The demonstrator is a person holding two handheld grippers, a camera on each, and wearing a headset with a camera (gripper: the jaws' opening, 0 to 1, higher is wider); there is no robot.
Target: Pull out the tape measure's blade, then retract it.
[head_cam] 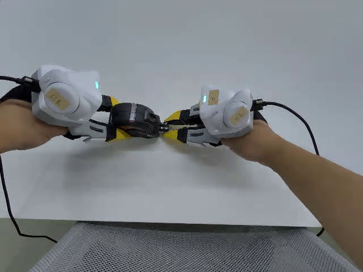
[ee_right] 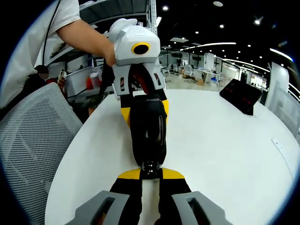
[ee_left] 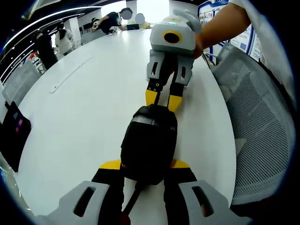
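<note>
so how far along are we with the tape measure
Grips look done: the left tool clamps the tape measure by its case, and the right tool pinches its end hook. Almost nothing is drawn out between them, so the pull-out seems about to start; retracting is left after that.

Black tape measure (head_cam: 134, 120) (glossy, rounded case) held above table (head_cam: 170, 187), left of centre; blade almost fully in, hook end facing right.
</note>
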